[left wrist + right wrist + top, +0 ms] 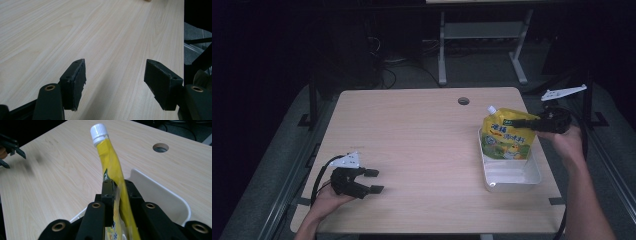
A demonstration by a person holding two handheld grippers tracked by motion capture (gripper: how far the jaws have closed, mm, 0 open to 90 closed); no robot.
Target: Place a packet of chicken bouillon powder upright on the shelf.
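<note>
The wooden table [422,135] carries all items; the high view shows its whole top, with a round cable hole [463,101] near the far edge. The right gripper view shows that hole [160,147] beyond the pouch.

A white plastic tray [512,175] sits at the right side of the table, near the front right corner. The right gripper view shows its rounded rim [160,187] from close by, just behind the jaws.

A yellow spout pouch [504,135] stands upright in the far end of the tray, its white cap [491,109] tilted toward the far left. The high view shows the printed front face; the right gripper view shows the pouch [112,167] edge-on as a thin yellow strip topped by the cap [99,132].

The right gripper [524,123] reaches the pouch's upper edge from the right. In its own view [118,192] the jaws flank the pouch edge closely; whether the pads press on it cannot be told.

The left gripper [373,181] rests at the front left of the table, well apart from the tray. Its own view [115,77] shows the jaws spread wide with bare wood between them.
</note>
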